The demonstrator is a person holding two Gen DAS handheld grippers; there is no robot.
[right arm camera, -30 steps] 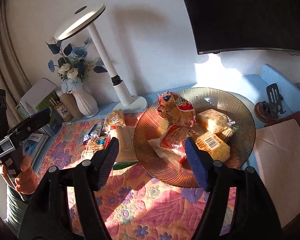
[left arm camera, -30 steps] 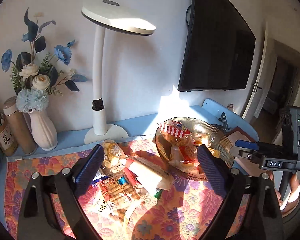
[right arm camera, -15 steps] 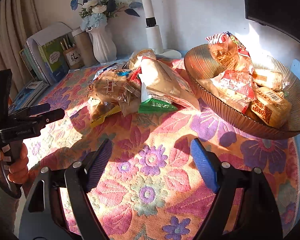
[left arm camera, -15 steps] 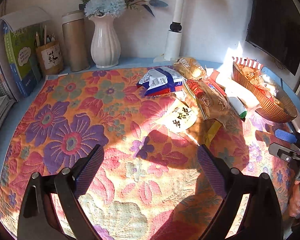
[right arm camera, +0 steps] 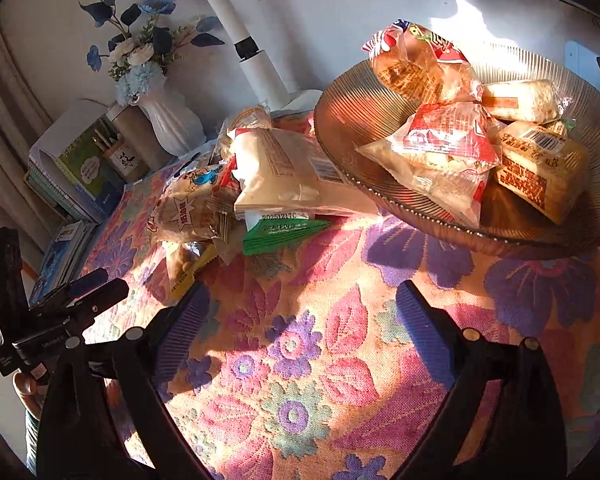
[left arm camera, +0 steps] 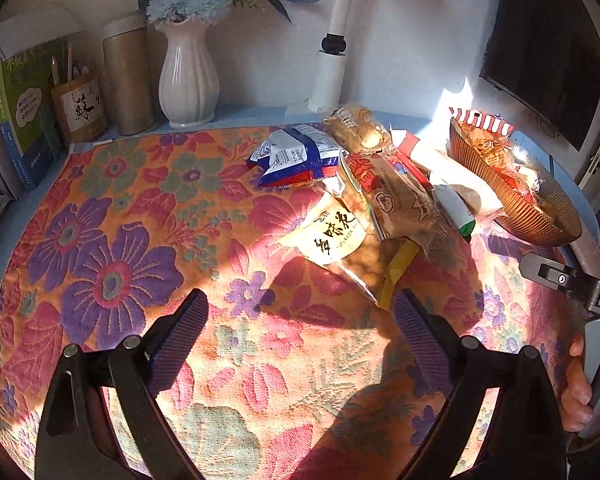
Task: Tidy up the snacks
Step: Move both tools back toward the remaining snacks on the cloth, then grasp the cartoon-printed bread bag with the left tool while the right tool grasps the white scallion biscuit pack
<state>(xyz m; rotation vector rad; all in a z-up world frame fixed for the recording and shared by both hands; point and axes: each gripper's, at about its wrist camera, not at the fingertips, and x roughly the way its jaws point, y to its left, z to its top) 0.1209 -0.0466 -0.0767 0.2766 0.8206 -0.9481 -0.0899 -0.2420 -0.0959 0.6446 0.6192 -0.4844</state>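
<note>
A pile of wrapped snacks lies on the flowered cloth [left arm camera: 112, 248]: a blue and white packet [left arm camera: 296, 156], a clear pack with black characters [left arm camera: 336, 236], a brown pastry pack [left arm camera: 396, 192] and a white and green pack [right arm camera: 284, 184]. A ribbed amber glass bowl [right arm camera: 352, 120] holds several more snack packs [right arm camera: 444, 148]. My left gripper [left arm camera: 300, 320] hovers open over bare cloth, short of the pile. My right gripper [right arm camera: 302, 312] hangs above the cloth in front of the bowl, jaws opening wide with nothing between them.
At the back stand a white vase [left arm camera: 186, 76] of blue flowers, a tan cylinder [left arm camera: 128, 76], a pen cup [left arm camera: 78, 106], books [left arm camera: 20, 96] and a white lamp post [left arm camera: 332, 60]. A dark screen [left arm camera: 548, 52] hangs on the wall at right.
Both grippers have dropped toward the table and tilted downward, so the cloth and snack pile now fill the views. The right gripper's jaws have spread wider. Nothing was picked up.
</note>
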